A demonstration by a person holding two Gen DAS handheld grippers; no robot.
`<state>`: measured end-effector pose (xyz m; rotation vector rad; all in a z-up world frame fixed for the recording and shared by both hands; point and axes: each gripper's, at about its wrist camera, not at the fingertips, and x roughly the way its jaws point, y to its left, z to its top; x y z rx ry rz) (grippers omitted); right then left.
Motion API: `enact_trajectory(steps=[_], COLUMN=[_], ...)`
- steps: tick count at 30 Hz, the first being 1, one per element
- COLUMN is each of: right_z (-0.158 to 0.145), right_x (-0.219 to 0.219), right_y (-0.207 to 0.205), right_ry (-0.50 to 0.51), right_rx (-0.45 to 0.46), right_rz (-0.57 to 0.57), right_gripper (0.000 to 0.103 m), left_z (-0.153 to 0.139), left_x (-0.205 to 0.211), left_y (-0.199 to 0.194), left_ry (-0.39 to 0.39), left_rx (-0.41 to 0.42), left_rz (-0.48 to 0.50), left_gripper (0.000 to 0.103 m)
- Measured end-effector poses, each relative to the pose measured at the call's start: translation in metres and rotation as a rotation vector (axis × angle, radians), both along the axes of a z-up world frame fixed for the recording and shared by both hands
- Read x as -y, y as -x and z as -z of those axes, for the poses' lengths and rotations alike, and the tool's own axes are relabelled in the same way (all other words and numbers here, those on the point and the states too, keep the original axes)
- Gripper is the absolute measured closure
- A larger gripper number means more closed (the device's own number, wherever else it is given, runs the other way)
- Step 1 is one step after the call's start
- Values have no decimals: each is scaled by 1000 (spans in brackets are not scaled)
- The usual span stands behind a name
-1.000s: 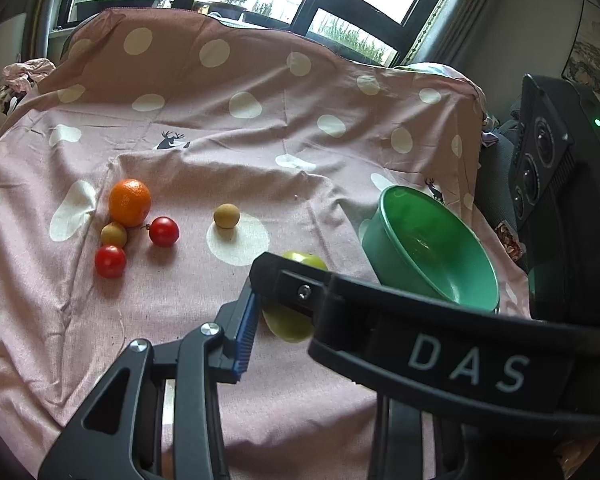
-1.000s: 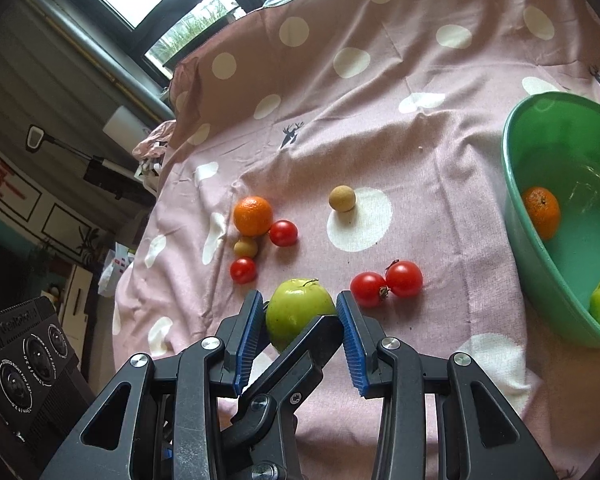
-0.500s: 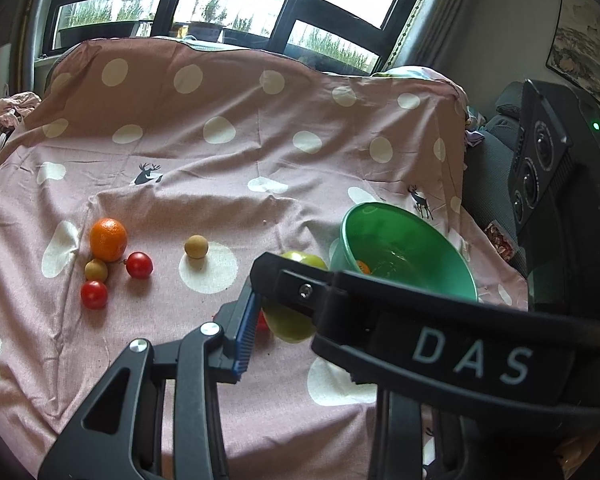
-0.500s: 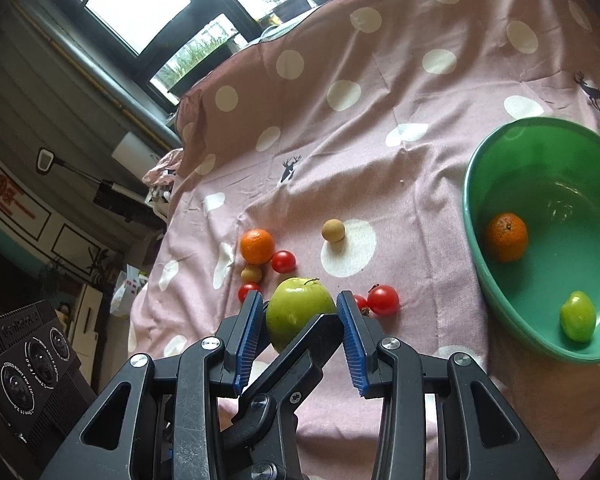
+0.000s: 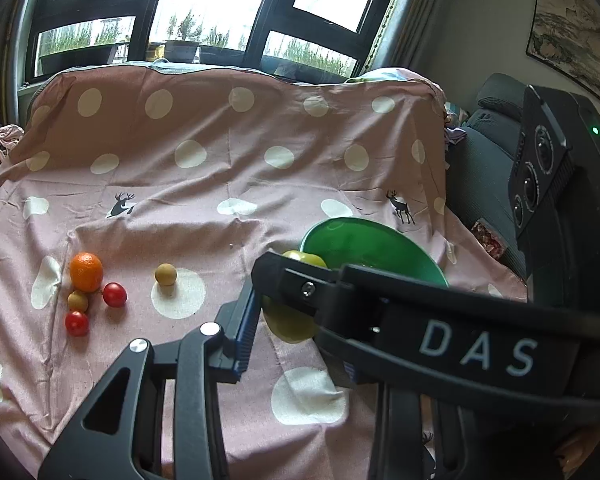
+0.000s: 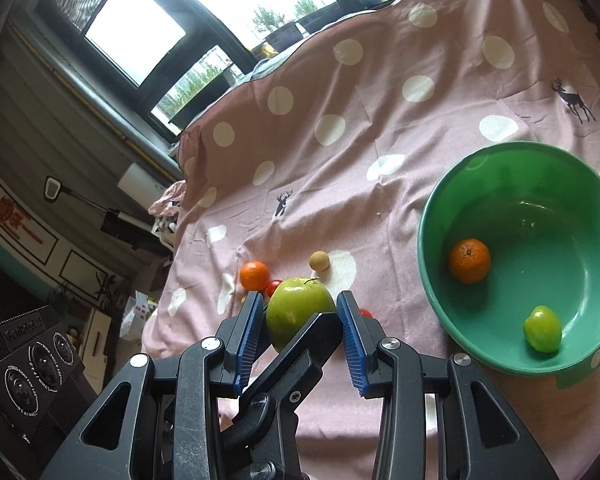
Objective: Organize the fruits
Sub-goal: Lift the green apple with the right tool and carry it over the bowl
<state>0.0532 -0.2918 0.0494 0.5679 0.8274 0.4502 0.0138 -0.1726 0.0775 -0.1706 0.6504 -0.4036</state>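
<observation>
Fruits are split between my green bowl (image 6: 516,364) and the pink dotted cloth (image 6: 380,100) over the tabletop, and the largest, a green apple (image 6: 300,310), sits pinched between the blue pads of my right claw (image 6: 300,320), held above the cloth just left of the bowl. It is smooth, yellow-green, with a short stem on top and the claw's centre bar crossing its lower half. Inside the bowl lie an orange (image 6: 469,261) and a small green fruit (image 6: 542,329), well apart. On the cloth, a second orange (image 5: 85,272) touches a small tan fruit (image 5: 77,301), with two red tomatoes (image 5: 114,294) close by and a tan ball (image 5: 165,274) on a white dot. Of my left claw (image 5: 296,344) I see only one blue pad; the right one's black body hides the rest, so I cannot tell its spread. That body also covers the bowl's near side.
</observation>
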Motion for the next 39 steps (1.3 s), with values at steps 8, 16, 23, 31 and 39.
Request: enact_trajectory(steps=[8, 16, 23, 31, 39], right_z=[-5, -8, -6, -2, 6], right_x=[19, 37, 59, 82, 105], right_y=[3, 7, 8, 8, 5], right_ry=[-36, -68, -99, -122, -141], right_rx=[12, 23, 16, 13, -3], right_rz=[29, 56, 95, 137, 177], right_gripper=[61, 61, 61, 61, 61], left_z=[-8, -14, -16, -16, -13], left_x=[15, 31, 51, 74, 98], left_y=[0, 0, -6, -11, -19], left_ry=[-20, -38, -39, -56, -73], left_rx=[17, 30, 33, 33, 25], left_rz=[21, 42, 76, 114, 160], left_gripper=[69, 69, 69, 69, 69])
